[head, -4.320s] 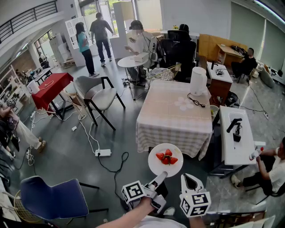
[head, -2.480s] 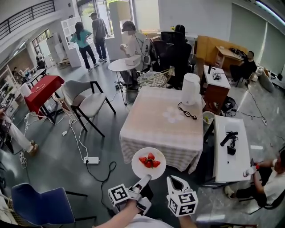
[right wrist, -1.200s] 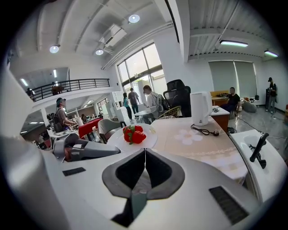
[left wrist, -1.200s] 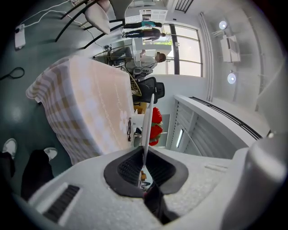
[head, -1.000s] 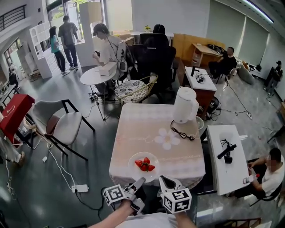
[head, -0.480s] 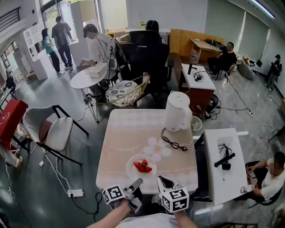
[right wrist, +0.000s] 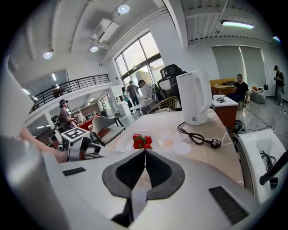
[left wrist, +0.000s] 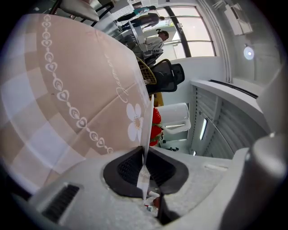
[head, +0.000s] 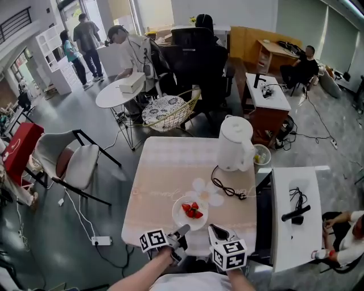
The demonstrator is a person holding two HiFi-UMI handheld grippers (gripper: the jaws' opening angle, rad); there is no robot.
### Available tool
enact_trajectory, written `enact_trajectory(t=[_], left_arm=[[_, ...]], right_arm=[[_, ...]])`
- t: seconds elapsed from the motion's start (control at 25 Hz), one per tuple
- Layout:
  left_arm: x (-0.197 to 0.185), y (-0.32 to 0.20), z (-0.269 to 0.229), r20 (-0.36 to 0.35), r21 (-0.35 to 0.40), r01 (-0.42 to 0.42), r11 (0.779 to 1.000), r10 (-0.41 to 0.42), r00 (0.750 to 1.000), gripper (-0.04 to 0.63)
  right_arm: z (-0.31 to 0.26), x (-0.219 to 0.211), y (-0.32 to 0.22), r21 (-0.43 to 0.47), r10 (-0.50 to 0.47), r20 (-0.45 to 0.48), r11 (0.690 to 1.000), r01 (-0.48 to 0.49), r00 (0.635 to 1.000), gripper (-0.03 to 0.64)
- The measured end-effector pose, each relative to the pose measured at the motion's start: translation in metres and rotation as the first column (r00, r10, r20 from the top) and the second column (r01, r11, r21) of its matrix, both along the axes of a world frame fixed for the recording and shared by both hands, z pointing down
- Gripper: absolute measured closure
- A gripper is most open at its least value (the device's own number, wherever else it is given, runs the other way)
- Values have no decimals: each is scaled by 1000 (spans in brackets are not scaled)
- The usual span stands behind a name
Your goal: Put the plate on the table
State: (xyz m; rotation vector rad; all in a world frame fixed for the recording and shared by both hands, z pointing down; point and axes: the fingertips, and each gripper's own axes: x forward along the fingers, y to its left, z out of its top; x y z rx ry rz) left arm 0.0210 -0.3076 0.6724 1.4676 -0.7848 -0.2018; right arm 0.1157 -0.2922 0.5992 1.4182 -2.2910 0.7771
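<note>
One change matters: the plate (head: pixel 190 213), clenched at its rim by our left tool (head: pixel 182 230), now hangs over the near edge of the surface (head: pixel 165 170), no longer short of it. Our right tool (head: pixel 214 229) stays closed, empty. We judge only lowering remains.

Glossy white plate (head: pixel 180 214), matt checked cloth tablecloth (head: pixel 165 176), smooth plastic kettle (head: pixel 234 145)

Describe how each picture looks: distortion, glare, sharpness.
Head view: fisheye bends the room's edges; plate and kettle sharp, evenly lit. Left gripper view: rolled sideways, dark round vignette, windows blown out, plate edge-on in the left claw. Right gripper view: ceiling lamps glare, corners black.
</note>
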Motion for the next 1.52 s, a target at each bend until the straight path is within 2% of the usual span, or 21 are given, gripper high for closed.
enact_trajectory(t=[0.24, 0.52, 0.76, 0.92, 1.04, 1.16, 1.28, 1.36, 1.52], left_arm=[[12, -19, 17, -28, -56, 36, 998, -38, 999, 572], [11, -30, 32, 4, -87, 56, 995, -56, 998, 563], [8, -31, 33, 103, -96, 40, 995, -30, 994, 551], [5, -39, 28, 142, -66, 40, 997, -30, 989, 447], [0, -41, 26, 191, -60, 43, 997, -31, 981, 426], [-3, -39, 25, 283, -54, 4, 999, 11, 959, 398], [-6, -37, 27, 379, -55, -47, 997, 65, 923, 376], [-9, -35, 30, 443, -62, -85, 994, 104, 891, 368], [-20, -31, 35, 572, -74, -147, 986, 163, 804, 355]], right_arm=[[12, 7, -17, -15, -36, 7, 999, 36, 999, 611], [20, 6, -29, -32, -65, 17, 997, 65, 998, 611], [22, 2, -35, -37, -85, 7, 996, 85, 996, 611], [24, -3, -38, -36, -99, 14, 994, 100, 995, 611], [25, -7, -37, -40, -110, 16, 993, 110, 994, 611], [25, -8, -37, -40, -111, 16, 993, 111, 994, 611], [24, -10, -38, -35, -116, 18, 993, 116, 993, 611], [24, -13, -39, -34, -122, 17, 992, 122, 992, 611], [21, -20, -38, -30, -133, 16, 991, 133, 991, 611]])
